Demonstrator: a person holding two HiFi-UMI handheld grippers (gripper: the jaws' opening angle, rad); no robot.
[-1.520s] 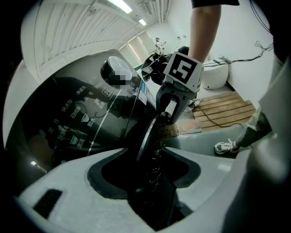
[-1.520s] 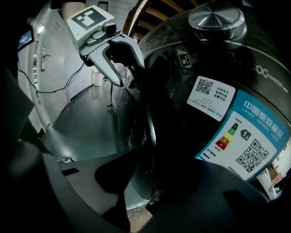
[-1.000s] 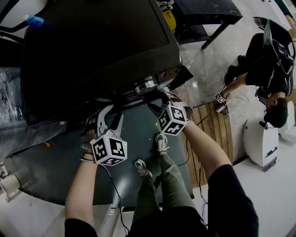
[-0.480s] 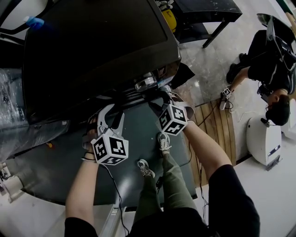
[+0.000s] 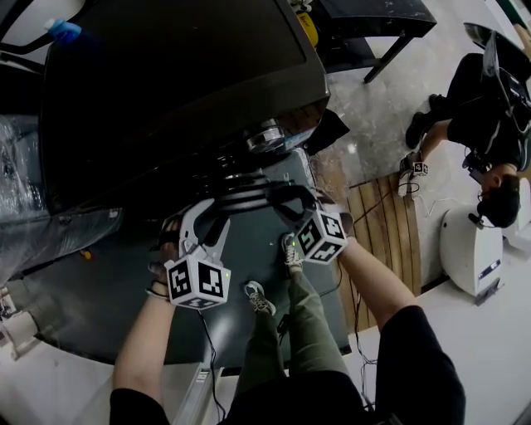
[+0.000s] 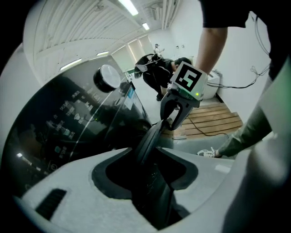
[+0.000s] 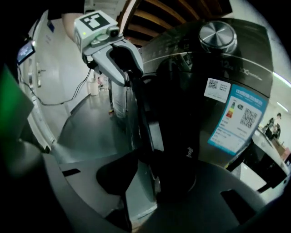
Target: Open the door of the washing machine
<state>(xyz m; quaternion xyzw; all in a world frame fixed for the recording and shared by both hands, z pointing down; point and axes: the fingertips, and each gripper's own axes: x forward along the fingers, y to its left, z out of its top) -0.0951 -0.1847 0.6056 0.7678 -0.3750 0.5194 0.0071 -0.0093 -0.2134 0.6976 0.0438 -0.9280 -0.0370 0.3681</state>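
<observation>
The black washing machine (image 5: 166, 83) fills the upper left of the head view, its silver knob (image 5: 265, 135) on the front. The round door's dark rim (image 5: 257, 197) stands swung out from the front. My left gripper (image 5: 207, 217) grips the rim's left side, jaws opening slightly. My right gripper (image 5: 297, 207) grips its right side, jaws closing. In the left gripper view the rim (image 6: 150, 141) runs between my jaws toward the right gripper (image 6: 175, 119). In the right gripper view the door edge (image 7: 145, 123) lies between my jaws, with the left gripper (image 7: 125, 68) beyond.
My shoes (image 5: 289, 253) stand on a dark grey floor mat (image 5: 108, 307). A wooden slat mat (image 5: 382, 224) lies to the right. Farther right a person (image 5: 481, 108) crouches by a white device (image 5: 469, 249). A dark table (image 5: 373, 25) stands behind. An energy label (image 7: 238, 120) is on the machine's front.
Both grippers have moved back toward me with the door rim between them, and the door has swung out from the machine's front.
</observation>
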